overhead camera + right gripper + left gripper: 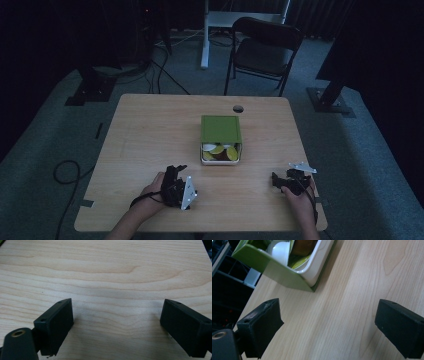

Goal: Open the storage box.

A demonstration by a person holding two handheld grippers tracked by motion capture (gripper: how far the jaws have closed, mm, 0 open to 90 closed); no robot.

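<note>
A white box (220,160) with a green lid (220,129) over its back part sits at the table's middle; round yellow, white and dark pieces (220,151) show in its open front. My left gripper (174,172), held in a hand at the front left, is open and empty, short of the box. In the left gripper view its jaws (328,306) stand wide apart over bare wood, with the box (318,265) and lid (279,272) at the upper left. My right gripper (276,180), at the front right, is open (117,303) over bare wood.
The wooden table (150,130) has a round cable hole (238,108) behind the box. A black folding chair (265,47) and a white desk leg (204,40) stand beyond the far edge. Cables (67,170) lie on the floor at left.
</note>
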